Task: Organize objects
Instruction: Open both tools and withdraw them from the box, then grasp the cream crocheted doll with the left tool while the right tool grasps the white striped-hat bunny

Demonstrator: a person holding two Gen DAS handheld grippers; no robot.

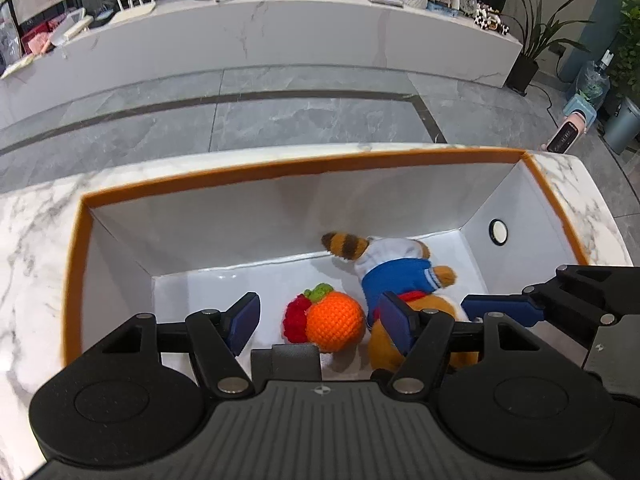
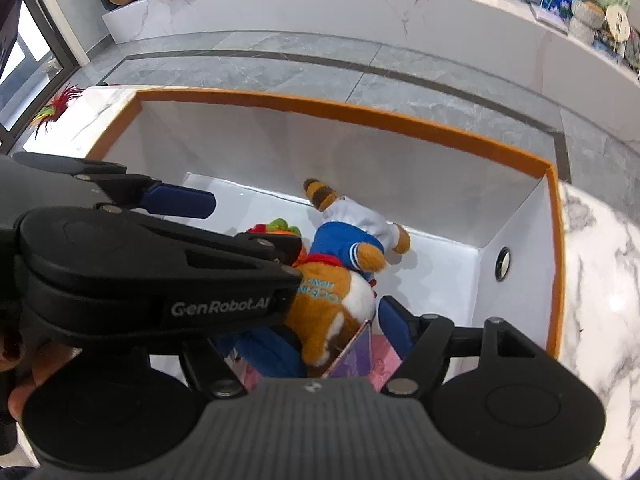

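A white box with an orange rim (image 1: 280,168) stands on a marble table. On its floor lie a crocheted orange (image 1: 334,320) with a red knitted fruit (image 1: 294,318) against it, and a brown plush animal (image 1: 400,264) in a blue and white shirt. My left gripper (image 1: 320,320) hangs open over the orange, its pads clear of it on both sides. My right gripper (image 2: 332,340) stands open around the plush (image 2: 332,304), above a pink and purple card (image 2: 360,352). The left gripper's body hides part of the right gripper's left finger.
The box's right wall has a round hole (image 1: 498,232). A red and green feather toy (image 2: 56,108) lies on the table's left end. Beyond the table are grey floor tiles, a long marble bench with cables and ornaments, and a potted plant (image 1: 528,40). A hand (image 2: 24,380) holds the left gripper.
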